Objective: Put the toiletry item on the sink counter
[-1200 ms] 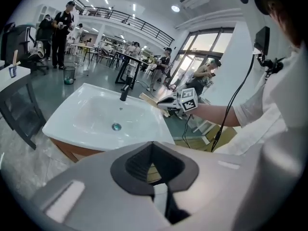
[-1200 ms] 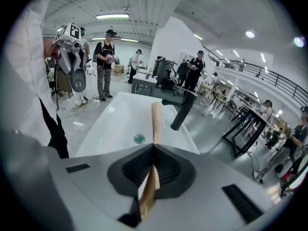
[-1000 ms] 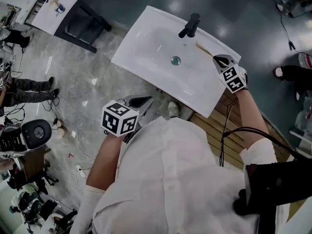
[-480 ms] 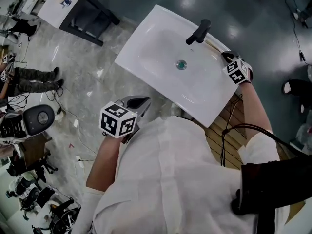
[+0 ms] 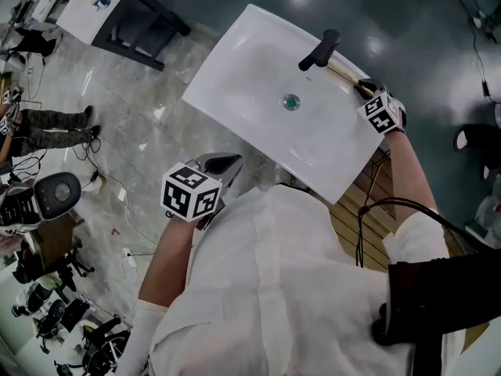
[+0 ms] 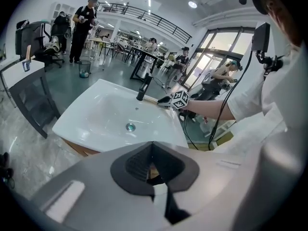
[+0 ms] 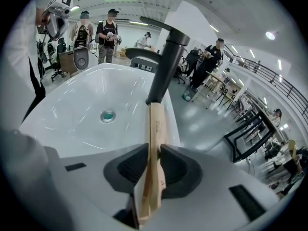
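Pale, wood-coloured and slim, the toiletry item point(image 7: 155, 129) sits clamped between the jaws of the right gripper point(image 7: 153, 163), which are closed tight on its near half. The far end points at the foot of the black faucet point(image 7: 166, 66), along the back ledge of the white sink point(image 7: 72, 109).

In the head view, 1 second ago the right gripper point(image 5: 362, 88) held the toiletry item point(image 5: 343, 72) a little further from the faucet point(image 5: 319, 48), over the right side of the sink point(image 5: 250, 84). It has since moved the item in toward the back corner, so the tip now lies just beside the faucet base. Over the last half second it has barely shifted. This suggests the carry is over and the item is being lowered onto the counter ledge. No view shows clearly whether the item already rests on the ledge or hangs just above it. It has not been let go, so the task is not yet finished.

The left gripper point(image 5: 223, 163) is held low, well apart from the sink and close to the person's white shirt. In the left gripper view, the left gripper point(image 6: 153, 165) has its 2 jaws together with nothing between them.
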{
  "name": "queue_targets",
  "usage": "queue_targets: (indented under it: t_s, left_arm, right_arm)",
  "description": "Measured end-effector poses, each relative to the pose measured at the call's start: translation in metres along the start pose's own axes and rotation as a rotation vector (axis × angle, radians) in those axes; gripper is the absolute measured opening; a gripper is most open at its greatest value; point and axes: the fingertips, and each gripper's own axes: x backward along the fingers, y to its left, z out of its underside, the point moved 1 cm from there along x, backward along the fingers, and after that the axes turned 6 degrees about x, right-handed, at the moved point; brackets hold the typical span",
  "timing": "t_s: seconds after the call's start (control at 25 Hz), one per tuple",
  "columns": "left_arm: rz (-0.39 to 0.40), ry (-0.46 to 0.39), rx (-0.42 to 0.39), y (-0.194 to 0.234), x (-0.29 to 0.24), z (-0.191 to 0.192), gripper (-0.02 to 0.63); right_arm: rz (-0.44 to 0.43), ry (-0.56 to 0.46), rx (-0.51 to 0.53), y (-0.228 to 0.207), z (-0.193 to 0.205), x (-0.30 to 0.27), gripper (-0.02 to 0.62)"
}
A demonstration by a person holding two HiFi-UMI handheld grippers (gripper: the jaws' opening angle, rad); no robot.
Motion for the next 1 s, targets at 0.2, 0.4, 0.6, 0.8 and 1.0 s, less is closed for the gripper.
queue_targets:
  t_s: [0.2, 0.4, 0.6, 0.8, 1.0]
  left_arm:
    - [0.006, 0.000, -0.005, 0.001, 0.002, 0.004, 0.006]
    - [0.018, -0.008, -0.019, -0.002, 0.009, 0.011, 0.006]
    - [0.038, -0.020, -0.037, 0.001, 0.021, 0.022, 0.006]
    - [0.072, -0.027, -0.063, 0.002, 0.040, 0.045, 0.006]
    - [0.111, -0.028, -0.097, 0.002, 0.068, 0.071, 0.006]
  right_arm:
    - [0.005, 0.007, -0.013, 0.002, 0.001, 0.005, 0.078]
    - [0.030, 0.007, -0.024, 0.006, -0.001, 0.019, 0.092]
    - [0.073, 0.004, -0.044, 0.014, -0.016, 0.038, 0.091]
    - [0.109, -0.012, -0.069, 0.045, -0.046, 0.065, 0.089]
    - [0.124, -0.050, -0.176, 0.093, -0.080, 0.099, 0.035]
